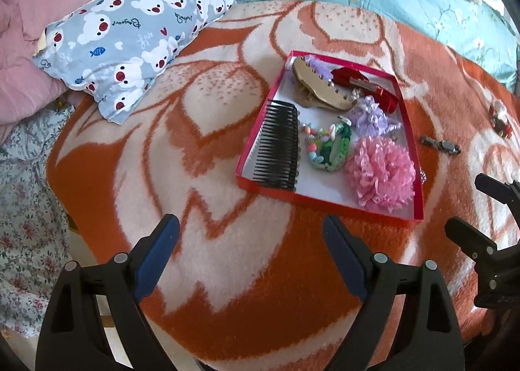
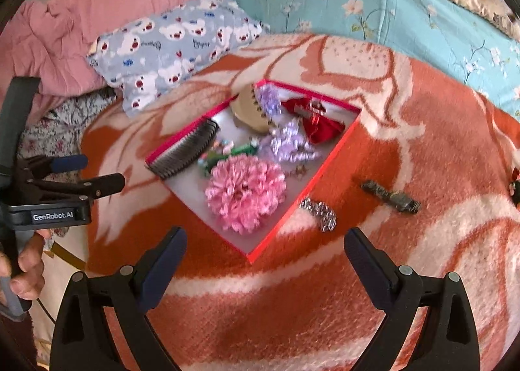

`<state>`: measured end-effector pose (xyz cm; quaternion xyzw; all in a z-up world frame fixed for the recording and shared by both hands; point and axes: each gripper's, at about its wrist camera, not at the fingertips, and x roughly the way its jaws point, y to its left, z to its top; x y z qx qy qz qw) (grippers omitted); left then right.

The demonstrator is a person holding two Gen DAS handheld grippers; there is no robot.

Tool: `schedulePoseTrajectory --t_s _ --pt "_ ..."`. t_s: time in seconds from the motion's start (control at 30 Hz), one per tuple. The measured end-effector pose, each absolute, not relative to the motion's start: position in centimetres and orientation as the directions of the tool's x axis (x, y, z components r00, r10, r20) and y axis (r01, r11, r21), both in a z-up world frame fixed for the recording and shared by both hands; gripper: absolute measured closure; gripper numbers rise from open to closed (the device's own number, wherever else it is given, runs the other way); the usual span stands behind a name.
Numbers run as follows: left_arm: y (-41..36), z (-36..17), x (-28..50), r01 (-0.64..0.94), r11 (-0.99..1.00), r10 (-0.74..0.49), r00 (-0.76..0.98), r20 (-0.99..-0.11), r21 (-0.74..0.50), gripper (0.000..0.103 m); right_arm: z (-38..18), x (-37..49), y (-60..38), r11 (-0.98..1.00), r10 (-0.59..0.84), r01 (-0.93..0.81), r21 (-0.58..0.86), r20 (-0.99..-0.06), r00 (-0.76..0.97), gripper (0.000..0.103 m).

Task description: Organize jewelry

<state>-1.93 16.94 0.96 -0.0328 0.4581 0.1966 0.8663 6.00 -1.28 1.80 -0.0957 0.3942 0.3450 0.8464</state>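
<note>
A shallow red-rimmed box (image 1: 325, 200) (image 2: 274, 228) lies on the blanket. It holds a black comb (image 1: 279, 143) (image 2: 188, 153), a pink flower hairpiece (image 1: 382, 172) (image 2: 245, 192), a purple bow (image 1: 373, 116), a red bow (image 1: 367, 85) and a tan claw clip (image 1: 318, 88). Outside it, to the right, lie a dark watch (image 1: 440, 145) (image 2: 390, 197) and a silver sparkly piece (image 2: 320, 213). My left gripper (image 1: 250, 228) (image 2: 97, 171) hovers open and empty near the box's front left. My right gripper (image 2: 266, 236) (image 1: 471, 205) is open and empty over the box's near corner.
An orange and white blanket (image 1: 227, 273) covers the bed. A bear-print pillow (image 1: 130, 36), a pink quilt (image 2: 97, 13) and a teal floral quilt (image 2: 373, 7) lie behind the box. A small red and dark item (image 1: 500, 117) rests far right. A hand (image 2: 26, 273) grips the left handle.
</note>
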Motion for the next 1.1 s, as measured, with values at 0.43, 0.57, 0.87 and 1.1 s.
schedulePoseTrajectory --t_s 0.43,0.57,0.87,1.1 --pt "15.2 0.8 -1.9 -0.345 0.923 0.334 0.491 -0.805 0.173 0.013 1.7 6.0 -1.7 0.749 0.524 -0.644 0.157 -0.735 0.43 0.005" --pt "15.0 0.6 -1.9 -0.343 0.92 0.347 0.48 -0.806 0.191 0.013 1.5 6.0 -1.6 0.753 0.523 -0.636 0.165 -0.737 0.428 0.005" --pt "14.5 1.0 -2.2 -0.344 0.918 0.355 0.496 -0.792 0.196 0.013 2.0 5.7 -1.9 0.758 0.528 -0.63 0.167 -0.724 0.444 0.005" --pt "14.2 1.0 -2.4 -0.336 0.919 0.359 0.501 -0.788 0.205 0.013 2.1 5.5 -1.9 0.754 0.531 -0.635 0.166 -0.722 0.442 0.005"
